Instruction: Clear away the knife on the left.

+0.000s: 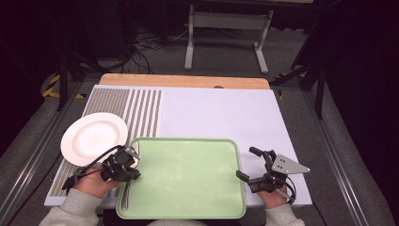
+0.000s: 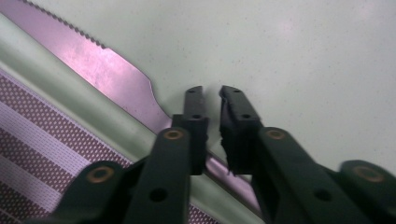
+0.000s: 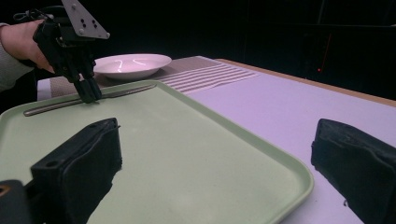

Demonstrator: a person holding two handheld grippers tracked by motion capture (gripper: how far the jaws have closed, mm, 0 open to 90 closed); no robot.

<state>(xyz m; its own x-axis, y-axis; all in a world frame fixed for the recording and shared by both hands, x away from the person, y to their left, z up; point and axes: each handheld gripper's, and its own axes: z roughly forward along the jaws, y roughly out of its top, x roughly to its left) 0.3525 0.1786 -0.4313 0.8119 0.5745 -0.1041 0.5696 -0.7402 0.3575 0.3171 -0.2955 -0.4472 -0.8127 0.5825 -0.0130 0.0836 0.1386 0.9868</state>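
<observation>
A silver table knife (image 1: pixel 125 194) (image 2: pixel 107 70) lies along the left inner edge of a pale green tray (image 1: pixel 183 140), its serrated blade pointing toward the far end. My left gripper (image 1: pixel 129 175) (image 2: pixel 211 91) points down over the knife's handle with its jaws a narrow gap apart. The pads do not press on the knife, which runs beneath them. The right gripper view shows this gripper (image 3: pixel 89 97) standing on the knife (image 3: pixel 70 103). My right gripper (image 1: pixel 245 163) (image 3: pixel 215 128) hovers wide open at the tray's right edge (image 3: pixel 280 163), holding nothing.
A white plate (image 1: pixel 93 137) (image 3: pixel 133 64) rests on a brown-striped mat (image 1: pixel 141 113) left of and behind the tray. A white sheet (image 1: pixel 221 113) covers the table behind the tray. A wooden table edge (image 1: pixel 183 81) runs along the far side.
</observation>
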